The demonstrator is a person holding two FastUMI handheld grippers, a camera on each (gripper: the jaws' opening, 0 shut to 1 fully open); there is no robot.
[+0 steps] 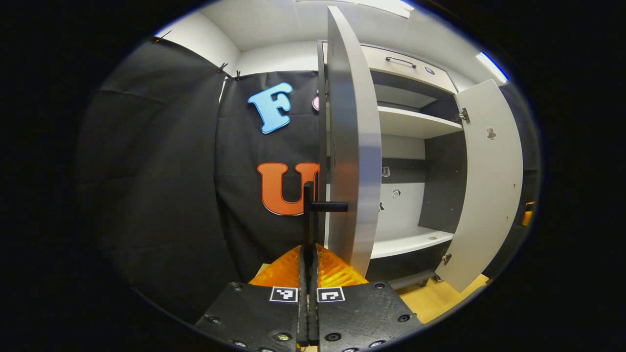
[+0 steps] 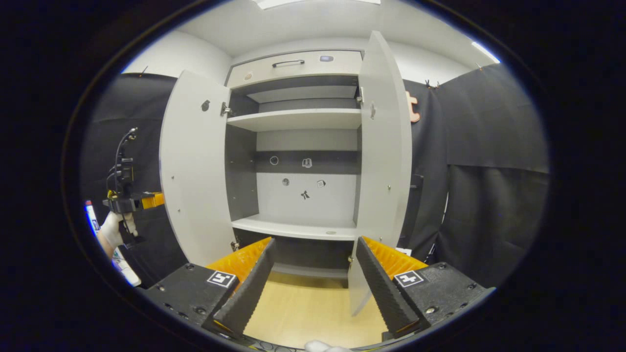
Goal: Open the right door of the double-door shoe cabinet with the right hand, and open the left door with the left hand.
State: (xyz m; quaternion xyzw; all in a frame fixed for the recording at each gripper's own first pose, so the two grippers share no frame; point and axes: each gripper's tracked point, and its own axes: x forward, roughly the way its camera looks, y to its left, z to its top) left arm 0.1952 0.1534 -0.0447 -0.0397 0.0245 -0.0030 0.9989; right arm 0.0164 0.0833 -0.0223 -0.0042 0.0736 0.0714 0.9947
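The shoe cabinet (image 2: pixel 298 120) stands with both doors swung out. In the left gripper view the left door (image 1: pixel 354 146) is edge-on just ahead, and my left gripper (image 1: pixel 308 252) is shut on the lower part of its black bar handle (image 1: pixel 309 205). The right door (image 1: pixel 489 181) hangs open farther right. In the right gripper view my right gripper (image 2: pixel 315 244) is open and holds nothing, level with the bottom shelf (image 2: pixel 293 227) and between the left door (image 2: pixel 193 166) and the right door (image 2: pixel 384 146). The left gripper (image 2: pixel 129 200) and a gloved hand (image 2: pixel 111 232) show behind the left door.
The inner shelves (image 1: pixel 415 122) are bare apart from small stickers on the back panel. A closed drawer (image 2: pixel 293 66) with a dark handle tops the cabinet. Wooden floor (image 2: pixel 303 308) lies in front. Black cloth walls stand on both sides.
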